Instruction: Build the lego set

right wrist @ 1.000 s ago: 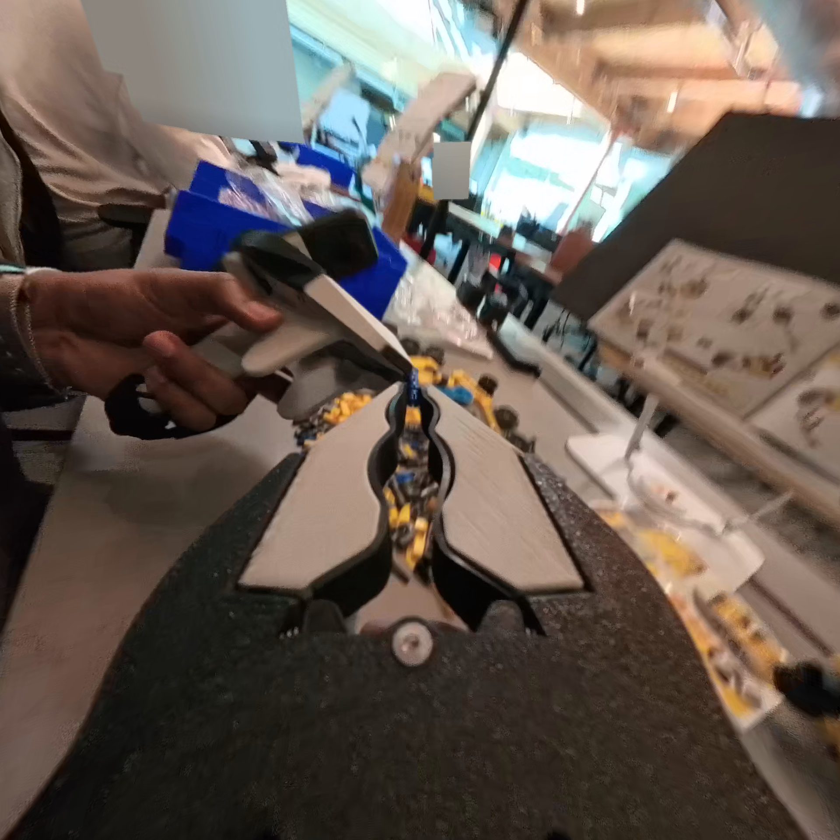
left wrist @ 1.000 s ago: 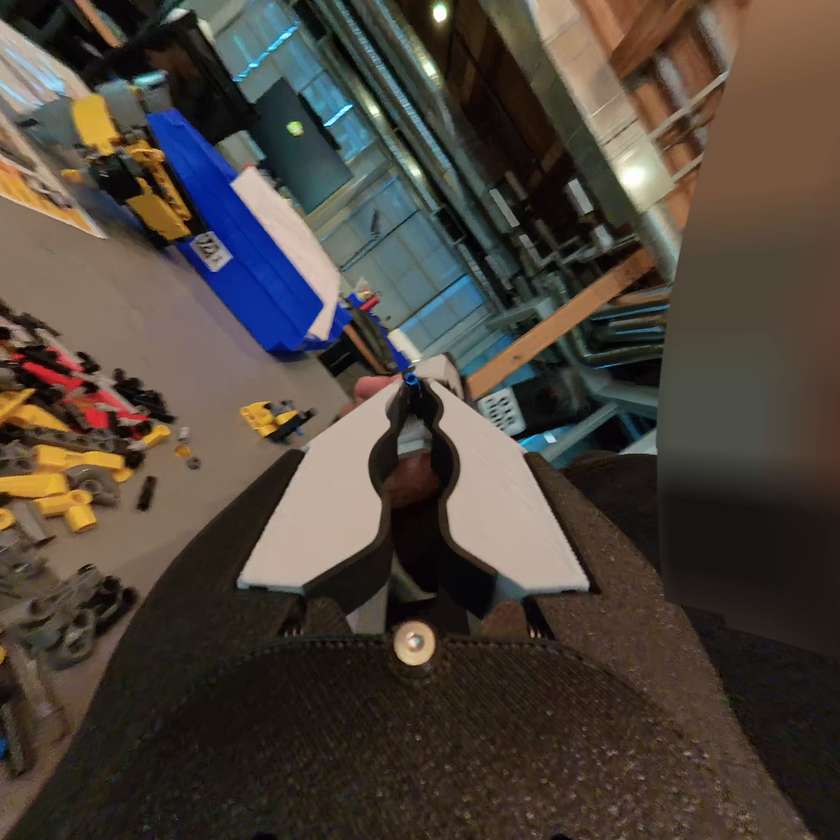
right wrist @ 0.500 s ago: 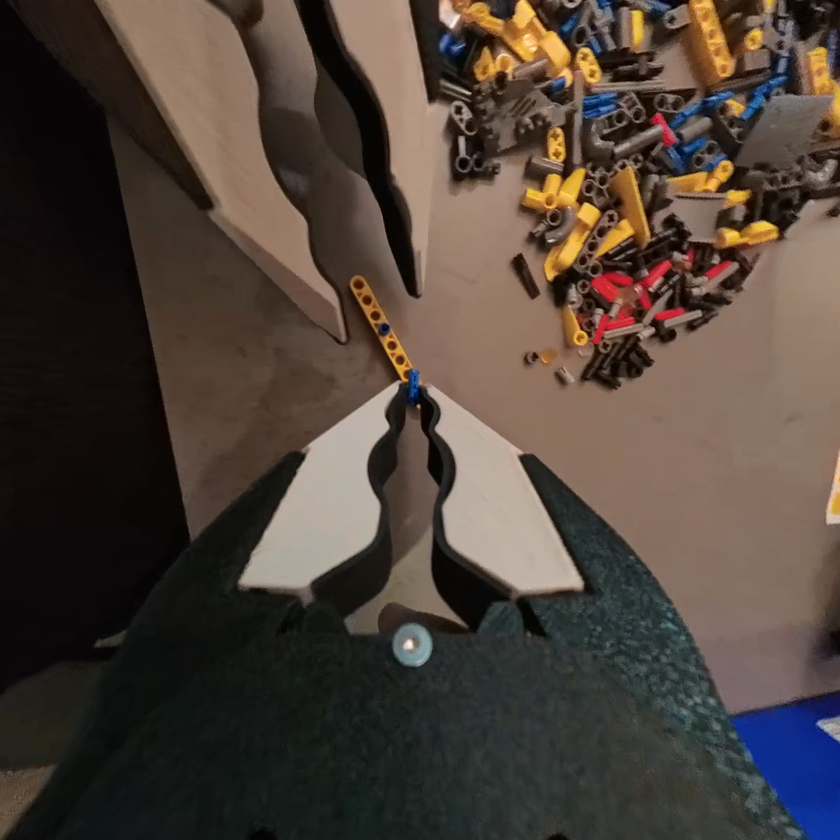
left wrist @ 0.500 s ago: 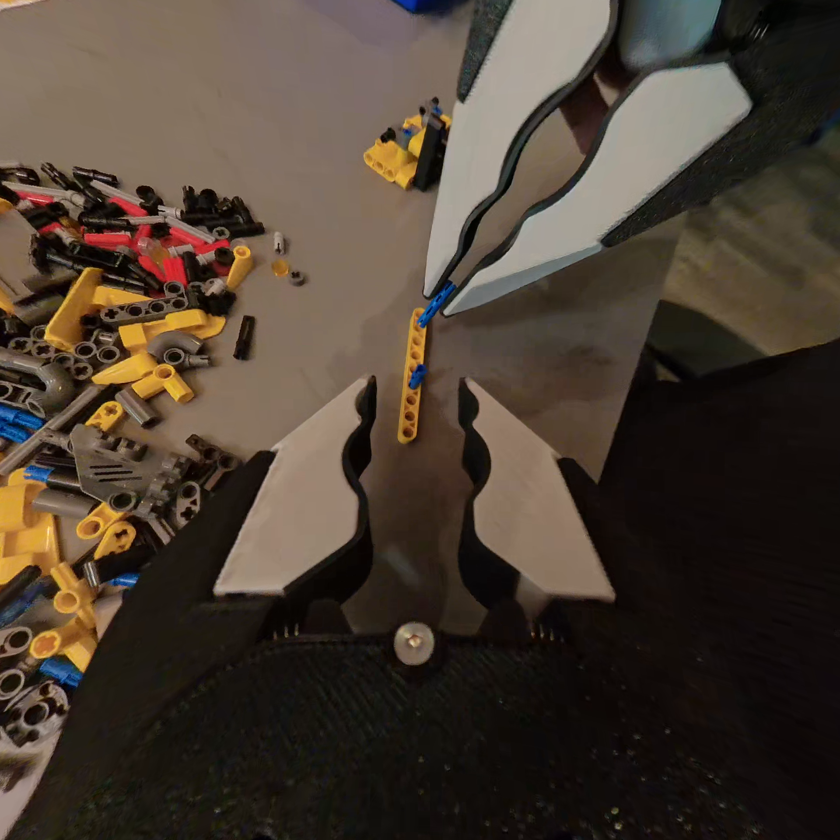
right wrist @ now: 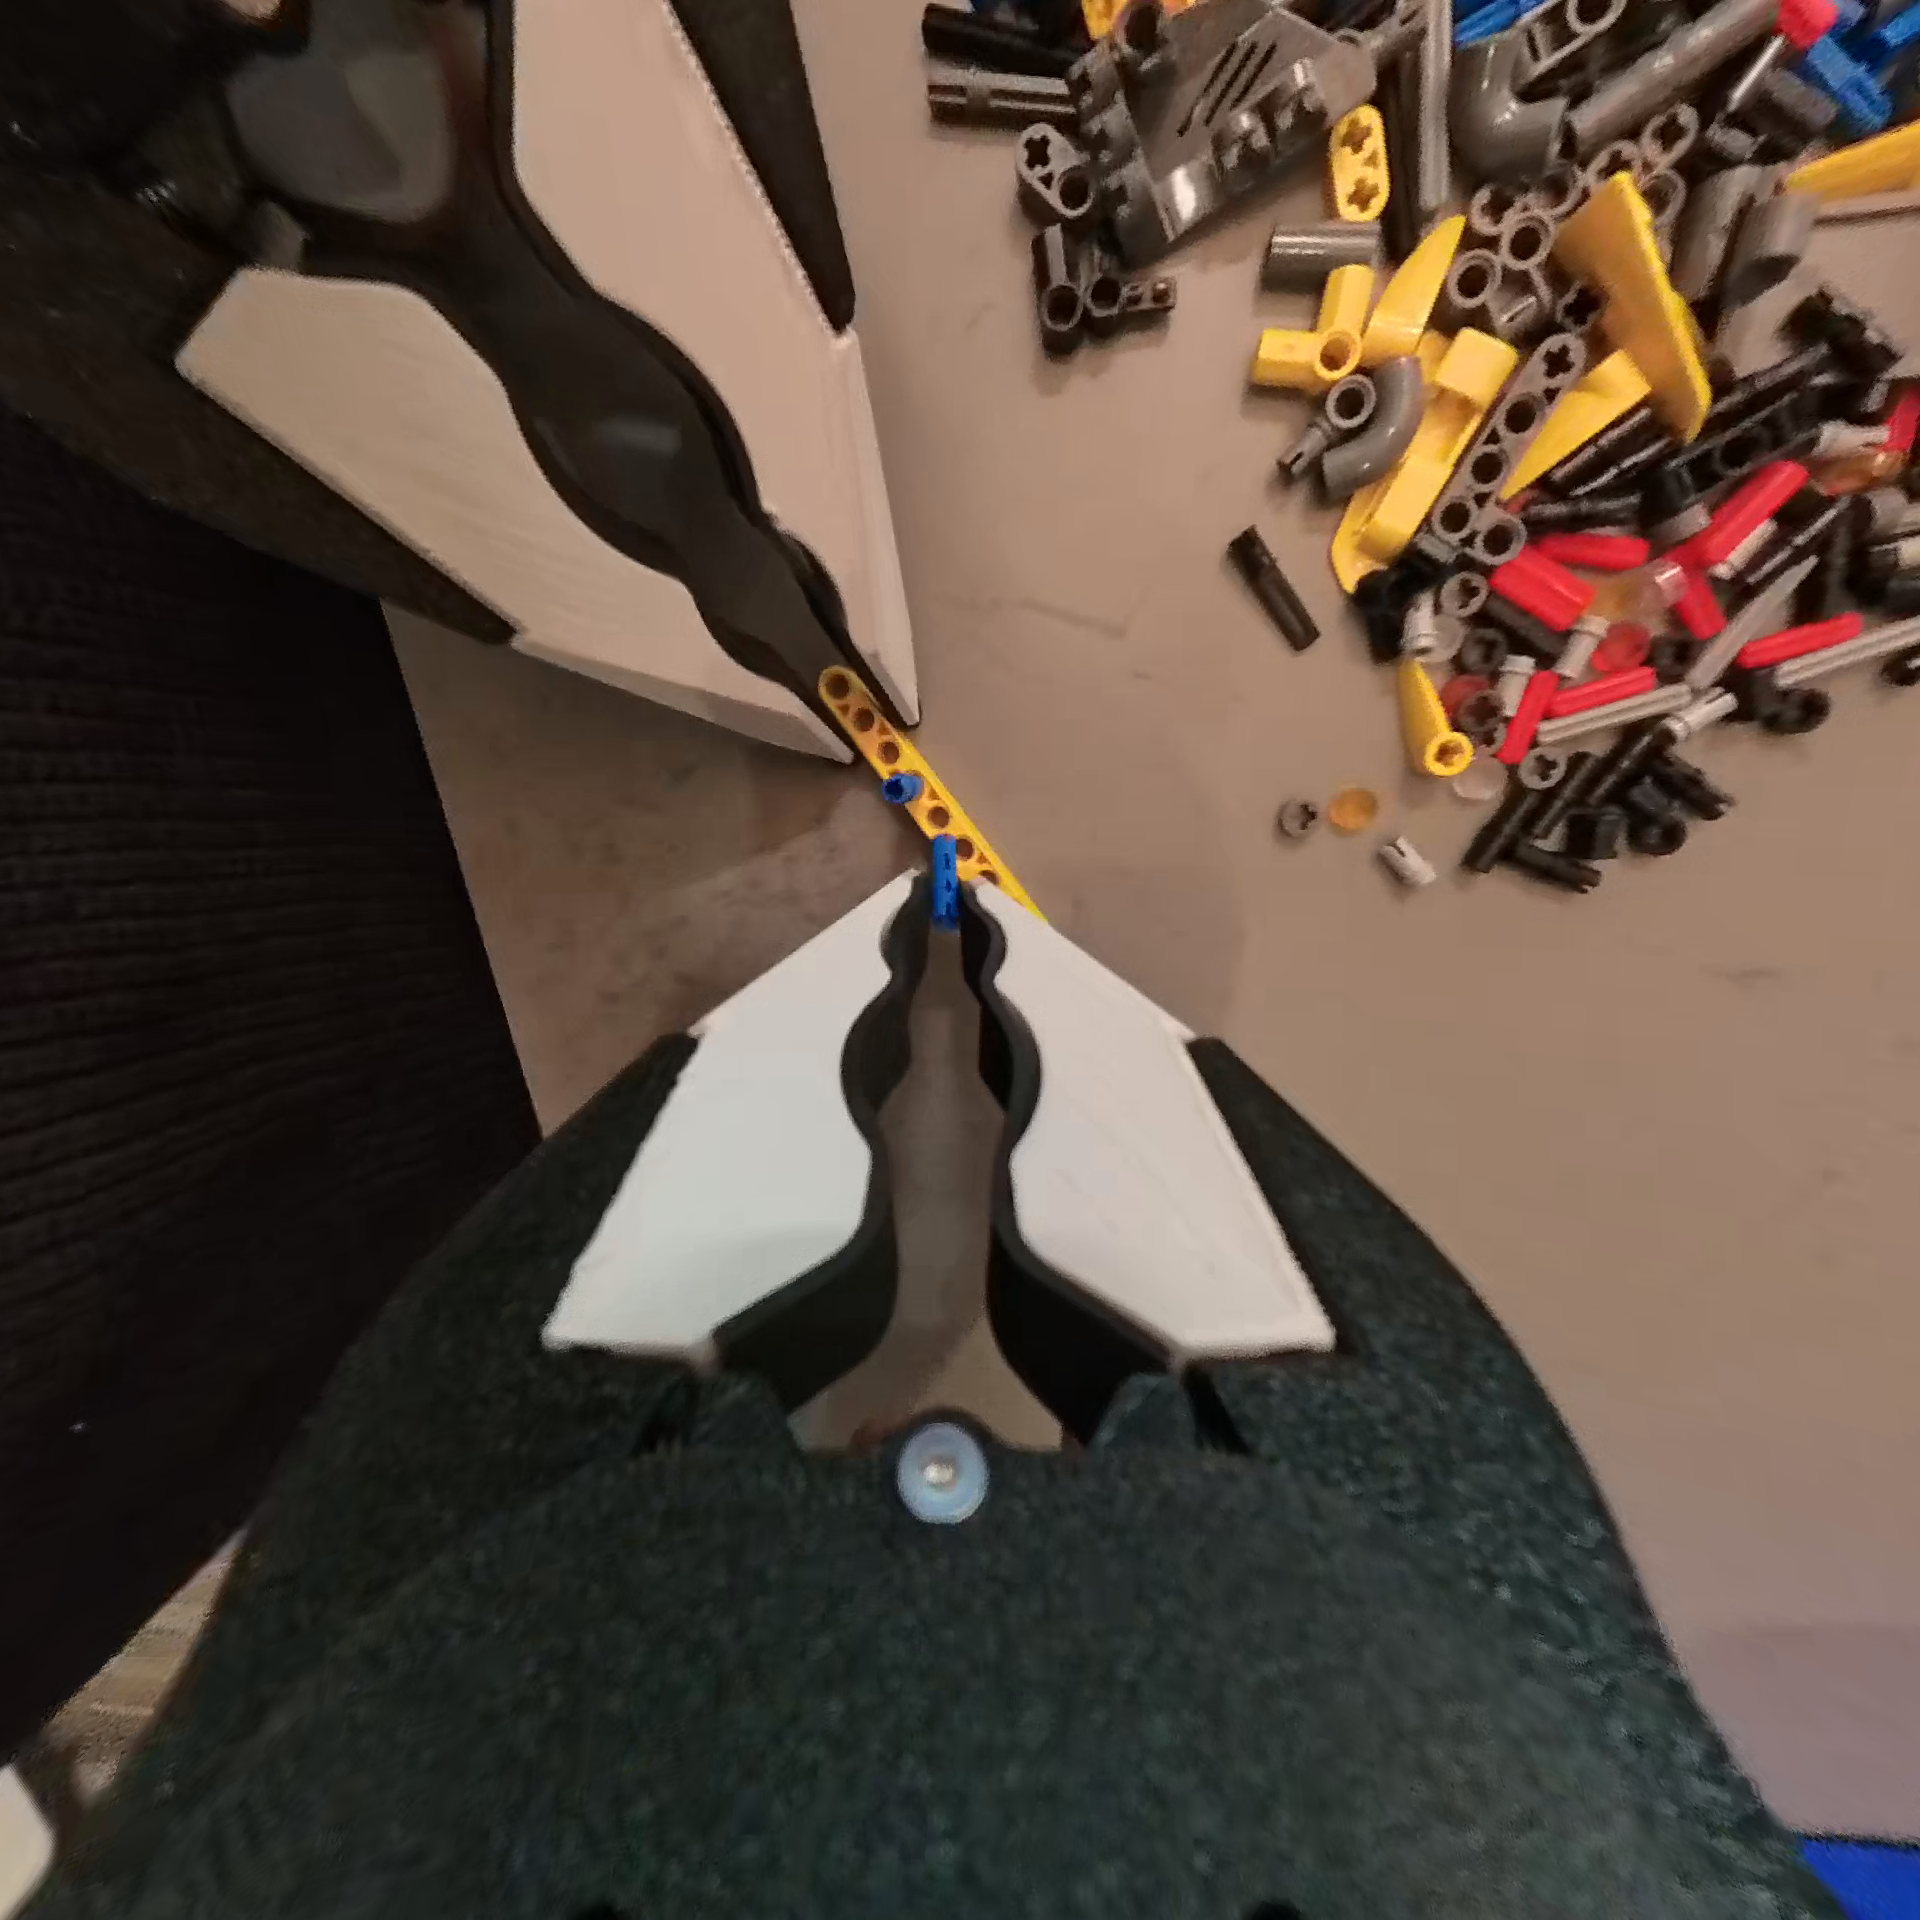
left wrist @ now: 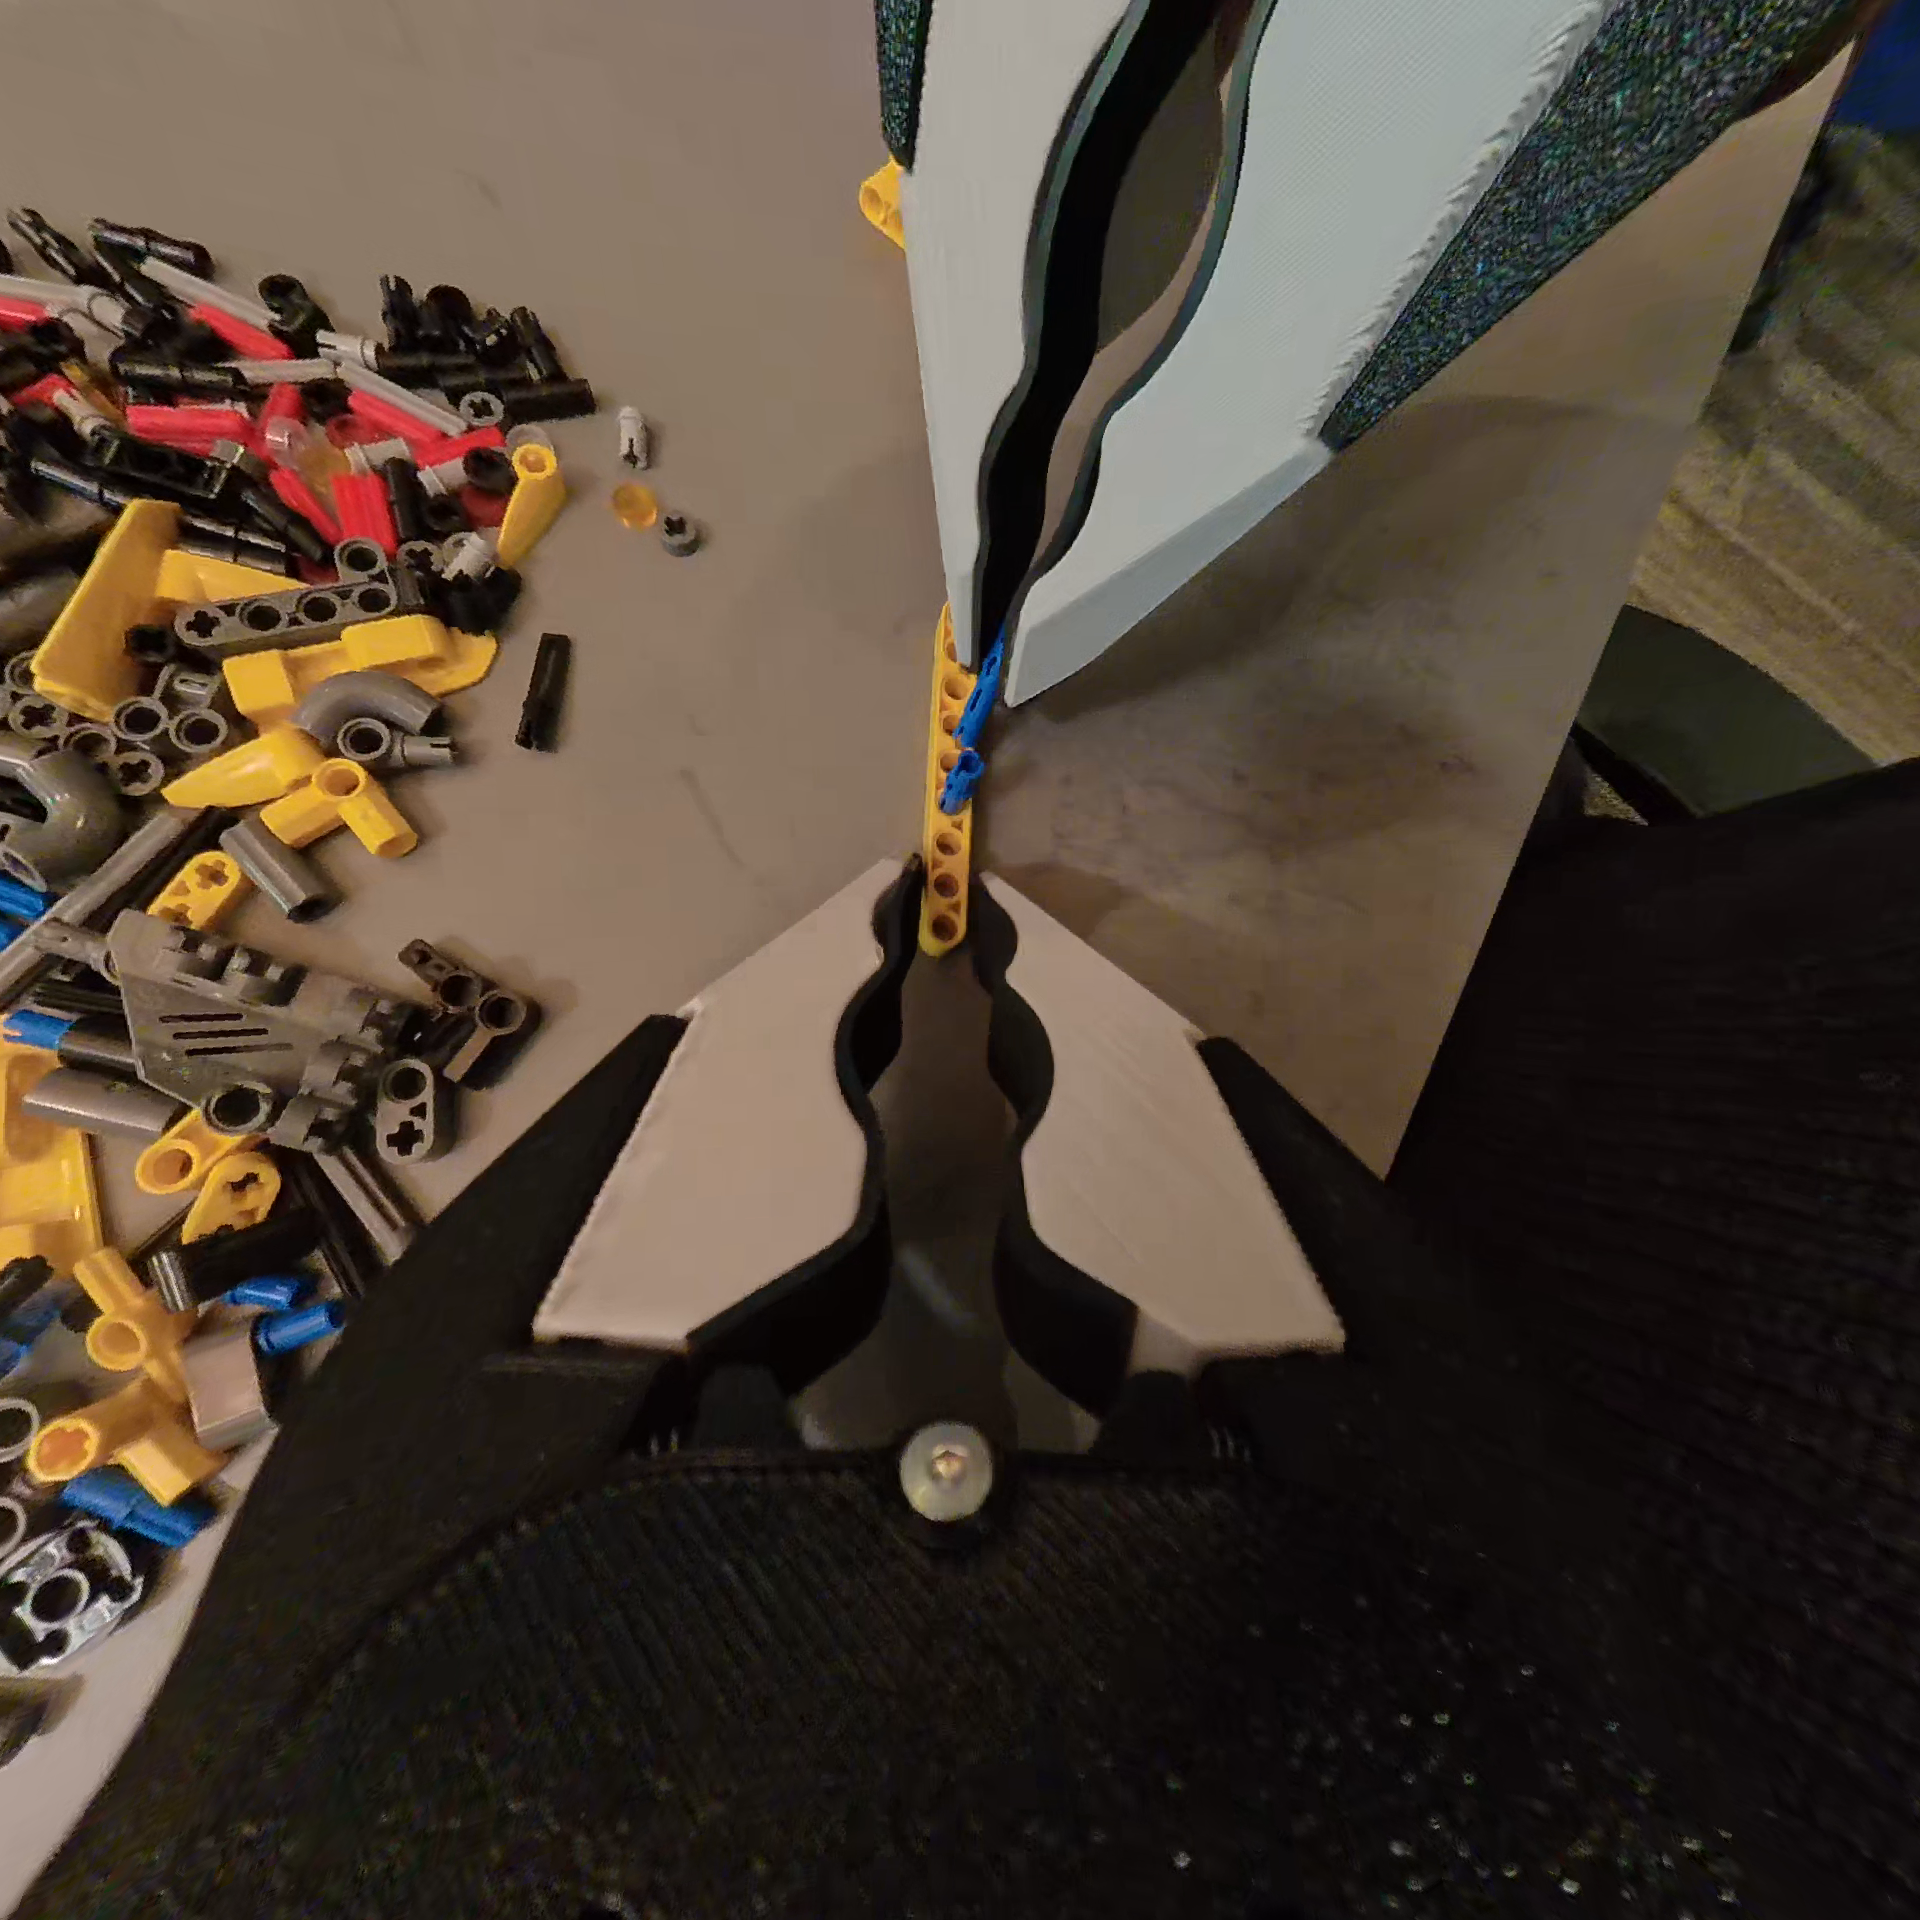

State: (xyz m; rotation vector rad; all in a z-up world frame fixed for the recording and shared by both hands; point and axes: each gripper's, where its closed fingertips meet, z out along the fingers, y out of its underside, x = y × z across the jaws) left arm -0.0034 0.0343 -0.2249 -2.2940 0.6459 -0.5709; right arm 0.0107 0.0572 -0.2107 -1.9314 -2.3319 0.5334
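Left wrist view: the yellow beam (left wrist: 948, 810) is pinched at its near end by the closed left tongs (left wrist: 945, 883), and a blue pin (left wrist: 982, 691) is held against it from ahead by the right tongs (left wrist: 992, 623).

Right wrist view: the right tongs (right wrist: 943, 896) are clamped on that pin, its tip at a hole. A second blue pin (right wrist: 900, 788) is seated just beyond, and loose parts (right wrist: 1558, 468) are scattered off to the right. A pin-fitting step is judged; a straight push seems called for.
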